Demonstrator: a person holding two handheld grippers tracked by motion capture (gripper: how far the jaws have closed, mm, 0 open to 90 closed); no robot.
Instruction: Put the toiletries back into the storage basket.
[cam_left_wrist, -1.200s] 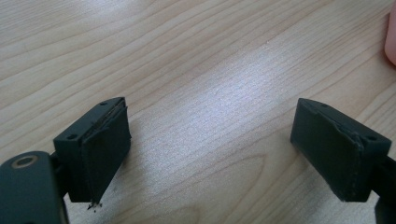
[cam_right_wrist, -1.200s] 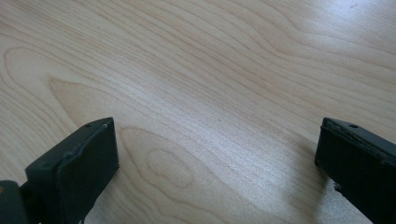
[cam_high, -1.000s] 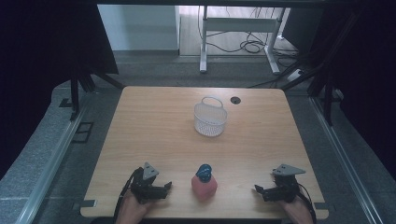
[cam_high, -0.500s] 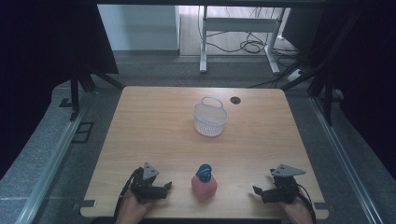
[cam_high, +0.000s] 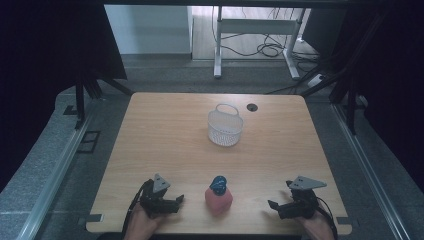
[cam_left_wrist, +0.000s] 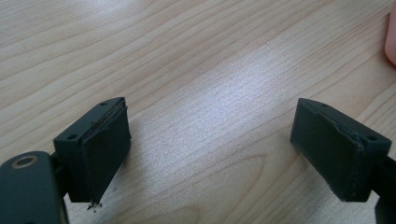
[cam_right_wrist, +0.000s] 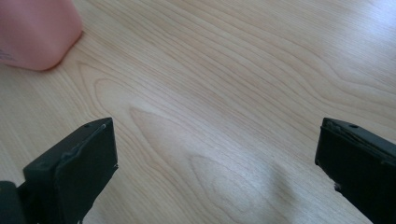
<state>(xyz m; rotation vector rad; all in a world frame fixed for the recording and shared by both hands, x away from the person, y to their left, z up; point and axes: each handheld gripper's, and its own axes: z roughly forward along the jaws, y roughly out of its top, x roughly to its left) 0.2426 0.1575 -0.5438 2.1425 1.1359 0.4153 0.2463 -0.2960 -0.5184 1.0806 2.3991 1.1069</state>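
Pink bottle (cam_high: 218, 199): one; basket (cam_high: 225, 127): one; grippers: seemingly two.

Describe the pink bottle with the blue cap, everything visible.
The pink bottle is squat and rounded, plastic by its look, with a blue cap on top. It stands upright near the table's front edge, between the two hand-held grippers and touching neither. Only the wood under it touches it. A white basket sits well behind it.
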